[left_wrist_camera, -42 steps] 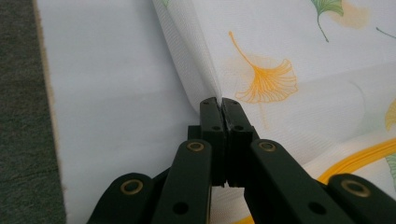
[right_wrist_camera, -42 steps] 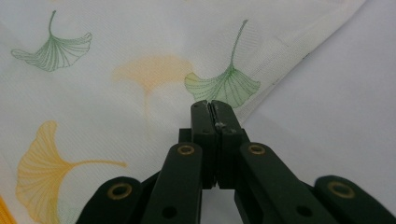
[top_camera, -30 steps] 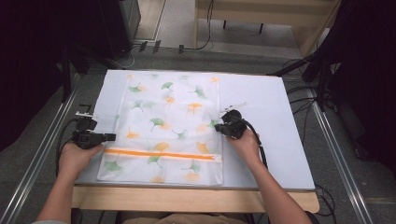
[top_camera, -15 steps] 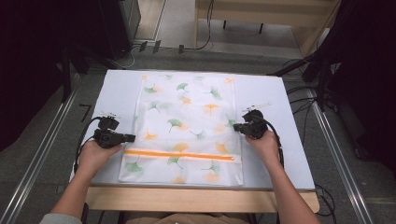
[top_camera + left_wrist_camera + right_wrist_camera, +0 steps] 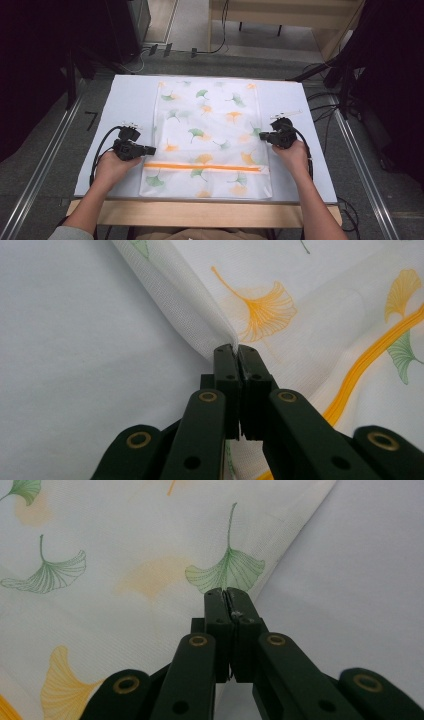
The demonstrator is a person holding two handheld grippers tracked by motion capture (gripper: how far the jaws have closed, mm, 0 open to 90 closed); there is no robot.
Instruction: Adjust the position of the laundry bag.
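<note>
While pinched at opposite edges of the mesh bag (image 5: pixel 210 130), left tongs (image 5: pixel 150 149) and right tongs (image 5: pixel 263 135), hands low and level.

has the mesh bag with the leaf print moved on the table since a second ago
Yes. In the high view the mesh bag has slid rightward across the table, pinched by the left gripper and right gripper.

I was working in what looked like a lab: a white-topped table (image 5: pixel 125 100) stood on grey carpet, flanked by metal rails (image 5: pixel 40 170), with cables (image 5: pixel 330 107) trailing beside it and dark equipment behind.
</note>
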